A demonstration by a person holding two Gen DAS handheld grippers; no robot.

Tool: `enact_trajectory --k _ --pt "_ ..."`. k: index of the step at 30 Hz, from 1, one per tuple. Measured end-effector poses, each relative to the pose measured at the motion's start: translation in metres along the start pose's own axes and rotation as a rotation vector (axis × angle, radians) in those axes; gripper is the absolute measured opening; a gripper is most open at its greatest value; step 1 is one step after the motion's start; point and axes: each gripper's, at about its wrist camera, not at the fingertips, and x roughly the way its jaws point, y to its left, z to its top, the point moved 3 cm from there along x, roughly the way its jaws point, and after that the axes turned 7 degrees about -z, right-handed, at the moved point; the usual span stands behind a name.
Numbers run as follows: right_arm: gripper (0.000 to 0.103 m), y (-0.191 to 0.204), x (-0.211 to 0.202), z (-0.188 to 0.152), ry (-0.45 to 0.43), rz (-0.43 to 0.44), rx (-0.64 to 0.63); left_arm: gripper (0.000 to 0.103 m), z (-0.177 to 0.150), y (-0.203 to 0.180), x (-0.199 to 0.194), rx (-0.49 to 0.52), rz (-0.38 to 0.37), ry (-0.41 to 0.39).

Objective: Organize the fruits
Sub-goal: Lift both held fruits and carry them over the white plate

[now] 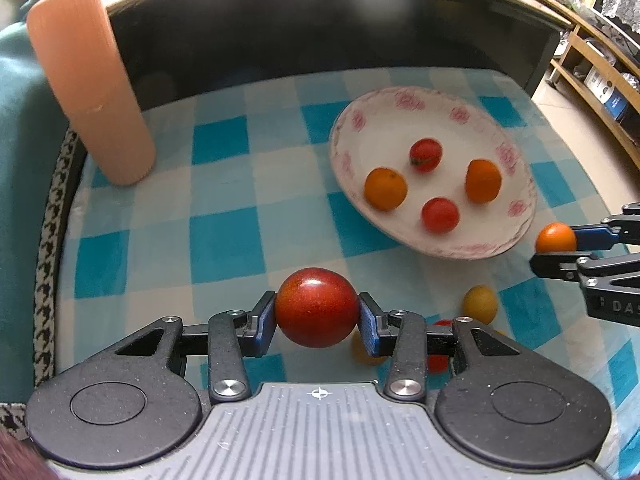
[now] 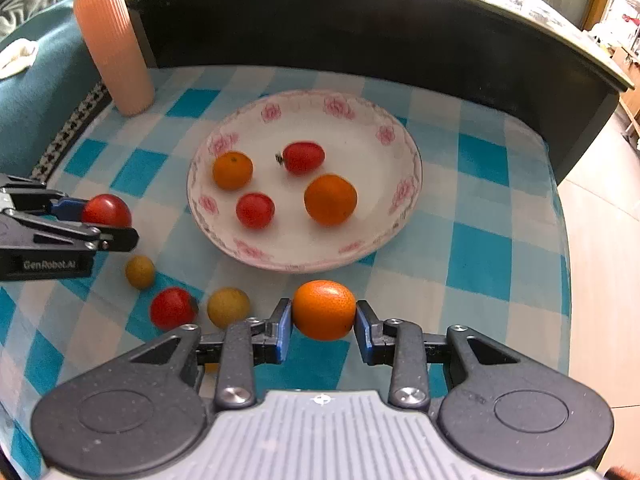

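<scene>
Left wrist: my left gripper (image 1: 317,317) is clamped on a red tomato (image 1: 317,306), held above the blue checked cloth (image 1: 224,240), near side of the floral plate (image 1: 420,106). Plate holds two tomatoes and two oranges

Right wrist: my right gripper (image 2: 323,320) is clamped on a small orange (image 2: 324,309), just in front of the plate's near rim. Loose on the cloth to the left: one red tomato (image 2: 173,308), two yellowish fruits (image 2: 228,306). Ribbed peach cylinder (image 2: 112,48) stands upright at the far left corner

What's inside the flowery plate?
The plate holds two red tomatoes and two oranges, all lying apart. Nothing covers them; only the plate's bottom under each fruit is hidden.
</scene>
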Motion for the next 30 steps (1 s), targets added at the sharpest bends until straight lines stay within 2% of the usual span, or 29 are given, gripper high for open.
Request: enact_trajectory --k 17,30 --pt "0.046 -0.013 -0.005 0.025 -0.047 -0.011 0.076 0.051 0.043 -0.038 -0.002 0.033 -0.024 -0.059" --pt "0.046 -0.019 -0.005 0.038 -0.063 -0.011 0.109 0.051 0.055 -0.049 0.005 0.040 -0.023 -0.061"
